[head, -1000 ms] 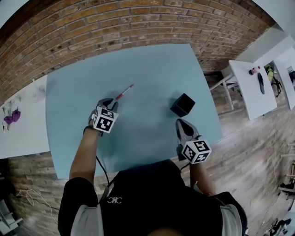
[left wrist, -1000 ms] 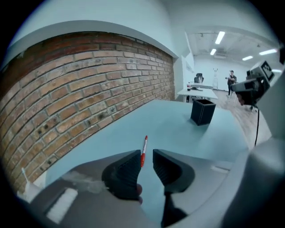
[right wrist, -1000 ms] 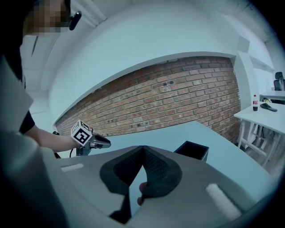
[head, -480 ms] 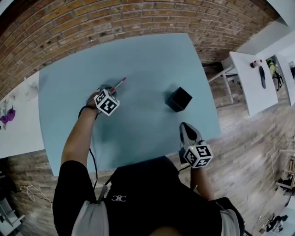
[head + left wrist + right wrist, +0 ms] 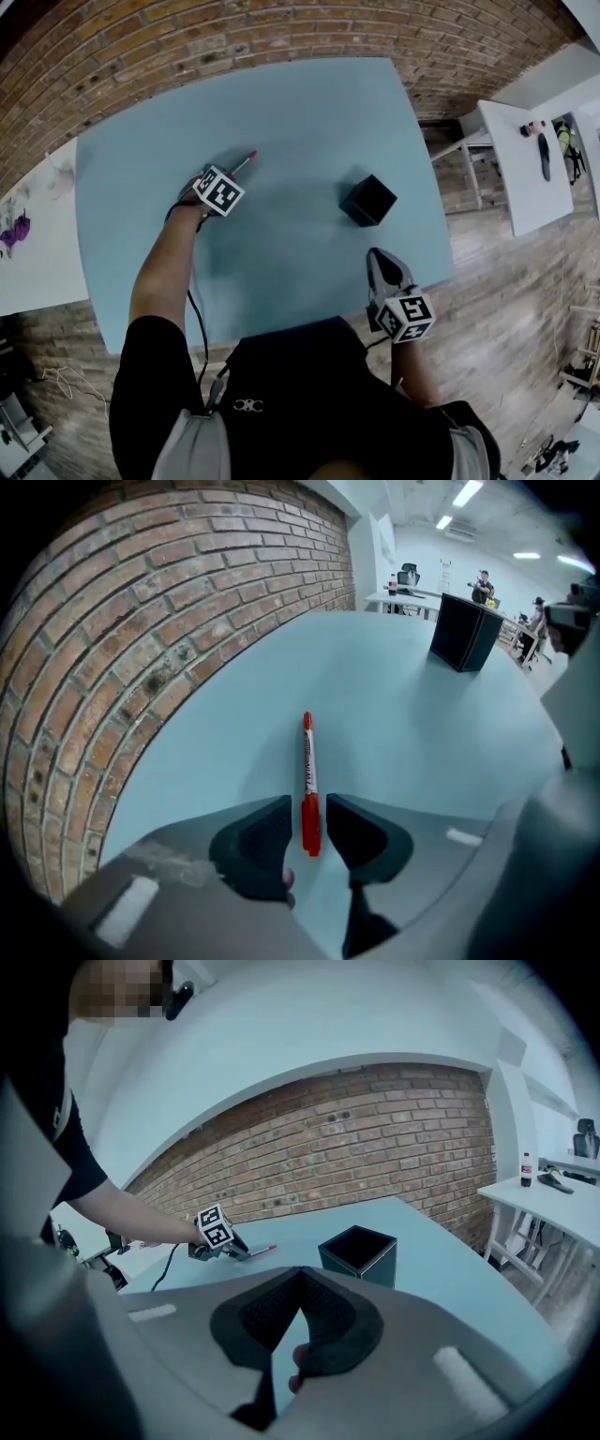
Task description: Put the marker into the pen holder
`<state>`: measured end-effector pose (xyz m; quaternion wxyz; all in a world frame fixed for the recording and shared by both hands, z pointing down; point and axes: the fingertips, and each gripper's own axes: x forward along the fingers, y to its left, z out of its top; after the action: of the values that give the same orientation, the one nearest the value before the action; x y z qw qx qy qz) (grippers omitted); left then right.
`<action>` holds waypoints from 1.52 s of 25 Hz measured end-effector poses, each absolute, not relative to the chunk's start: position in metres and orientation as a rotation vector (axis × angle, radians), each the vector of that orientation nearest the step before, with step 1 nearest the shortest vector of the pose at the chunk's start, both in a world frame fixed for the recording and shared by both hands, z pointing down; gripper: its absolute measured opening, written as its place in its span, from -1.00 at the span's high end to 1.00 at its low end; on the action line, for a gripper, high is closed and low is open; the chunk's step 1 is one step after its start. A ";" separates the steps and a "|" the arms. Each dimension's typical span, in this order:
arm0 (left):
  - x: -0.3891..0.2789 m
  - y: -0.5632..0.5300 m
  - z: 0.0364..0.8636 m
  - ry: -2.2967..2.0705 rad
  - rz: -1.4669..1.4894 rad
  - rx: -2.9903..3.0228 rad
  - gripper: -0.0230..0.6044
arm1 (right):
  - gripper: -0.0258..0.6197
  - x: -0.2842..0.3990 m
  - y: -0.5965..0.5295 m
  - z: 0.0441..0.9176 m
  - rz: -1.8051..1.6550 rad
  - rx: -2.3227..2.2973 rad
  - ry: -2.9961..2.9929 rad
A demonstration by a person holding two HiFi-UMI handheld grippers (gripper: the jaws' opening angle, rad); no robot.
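A red marker lies flat on the light blue table, left of centre. My left gripper is down at its near end. The jaws stand open on either side of the marker's tail, with a thin gap on each side. The black square pen holder stands upright and empty on the right part of the table. My right gripper hovers near the table's front edge, just in front of the holder, with its jaws shut and nothing in them.
A brick wall runs along the table's far edge. White tables stand to the right and left. The wooden floor lies beyond the table's right edge. People sit in the far background of the left gripper view.
My left gripper has moved forward along the table to the marker and now straddles its near end. The right gripper has drawn back toward the front edge.
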<state>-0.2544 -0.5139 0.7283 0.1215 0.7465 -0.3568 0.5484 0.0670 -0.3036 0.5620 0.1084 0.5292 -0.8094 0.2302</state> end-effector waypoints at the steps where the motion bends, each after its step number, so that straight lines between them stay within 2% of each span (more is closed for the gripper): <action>1: -0.257 -0.514 0.731 -1.038 1.626 2.175 0.52 | 0.91 0.068 -0.305 0.562 0.678 1.557 -2.381; 6: -0.259 -0.508 0.737 -1.004 1.603 2.154 0.58 | 0.91 0.071 -0.307 0.564 0.685 1.552 -2.380; 9: -0.256 -0.505 0.737 -0.974 1.573 2.158 0.75 | 0.91 0.067 -0.308 0.564 0.686 1.534 -2.392; 16: -0.257 -0.506 0.739 -1.011 1.679 2.184 0.71 | 0.91 0.050 -0.311 0.562 0.668 1.475 -2.451; 20: -0.267 -0.507 0.737 -1.155 1.569 2.216 0.71 | 0.91 0.046 -0.309 0.560 0.659 1.455 -2.464; 29: -0.276 -0.494 0.630 -1.453 1.272 2.412 0.71 | 0.91 0.028 -0.314 0.537 0.576 1.411 -2.521; 38: -0.320 -0.412 0.546 -1.677 1.066 2.453 0.71 | 0.91 -0.014 -0.320 0.509 0.491 1.373 -2.602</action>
<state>-0.3202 -0.4118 0.5462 -0.0077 0.7771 -0.5311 0.3376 -0.0138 -0.3201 0.5085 0.0793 0.4587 -0.8697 0.1641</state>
